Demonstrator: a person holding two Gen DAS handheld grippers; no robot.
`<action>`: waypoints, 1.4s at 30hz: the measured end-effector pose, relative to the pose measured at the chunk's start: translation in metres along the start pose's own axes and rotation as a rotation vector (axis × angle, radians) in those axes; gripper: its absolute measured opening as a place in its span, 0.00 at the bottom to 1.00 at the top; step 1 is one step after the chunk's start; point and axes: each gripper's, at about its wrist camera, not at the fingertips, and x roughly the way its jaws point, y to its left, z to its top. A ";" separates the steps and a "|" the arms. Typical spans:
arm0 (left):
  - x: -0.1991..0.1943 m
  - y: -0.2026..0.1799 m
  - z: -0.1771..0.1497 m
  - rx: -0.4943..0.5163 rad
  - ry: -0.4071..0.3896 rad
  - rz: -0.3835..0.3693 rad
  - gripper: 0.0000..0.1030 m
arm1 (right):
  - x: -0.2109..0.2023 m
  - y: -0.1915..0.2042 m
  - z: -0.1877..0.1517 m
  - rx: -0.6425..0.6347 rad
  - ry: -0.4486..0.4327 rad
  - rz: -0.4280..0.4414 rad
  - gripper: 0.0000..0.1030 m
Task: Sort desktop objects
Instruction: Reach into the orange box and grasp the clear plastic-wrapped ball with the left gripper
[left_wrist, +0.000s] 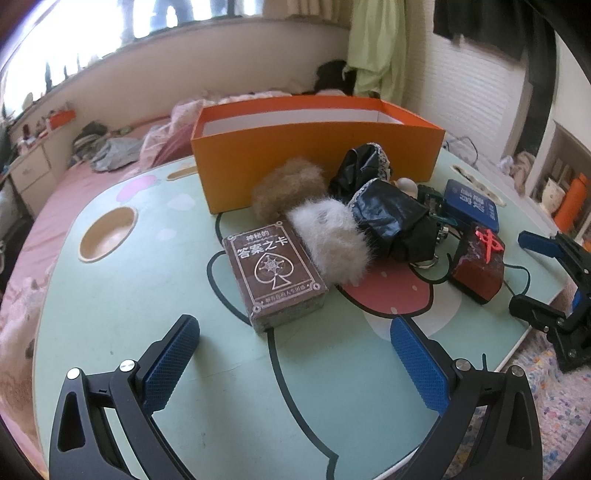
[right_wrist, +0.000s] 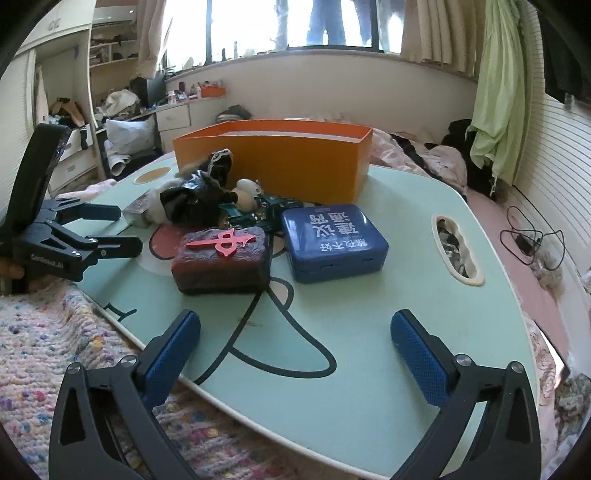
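Observation:
An open orange box (left_wrist: 317, 147) stands at the back of the green table (left_wrist: 147, 295); it also shows in the right wrist view (right_wrist: 295, 162). In front of it lie a brown card box (left_wrist: 275, 277), a tan fur ball (left_wrist: 288, 188), a white fur piece (left_wrist: 332, 240), black crumpled fabric (left_wrist: 391, 218), a dark red mahjong-tile block (right_wrist: 221, 258) and a blue tin (right_wrist: 332, 242). My left gripper (left_wrist: 295, 354) is open, just short of the card box. My right gripper (right_wrist: 295, 347) is open, short of the red block and the tin.
A round cup hole (left_wrist: 107, 234) is in the table's left side and a slot (right_wrist: 456, 251) in its right. A pink bed (left_wrist: 85, 177) surrounds the table. A knitted blanket (right_wrist: 48, 332) lies at the near edge. Small green items (right_wrist: 273, 212) sit behind the tin.

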 end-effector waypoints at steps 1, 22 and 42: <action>0.001 0.000 0.006 -0.009 0.039 0.001 0.99 | 0.000 0.000 0.000 0.000 0.000 0.000 1.00; 0.084 -0.055 0.182 -0.156 0.243 0.063 0.98 | -0.001 -0.004 -0.005 0.018 -0.041 0.020 1.00; 0.117 -0.033 0.190 -0.212 0.519 -0.022 0.74 | -0.002 -0.005 -0.006 0.020 -0.050 0.027 1.00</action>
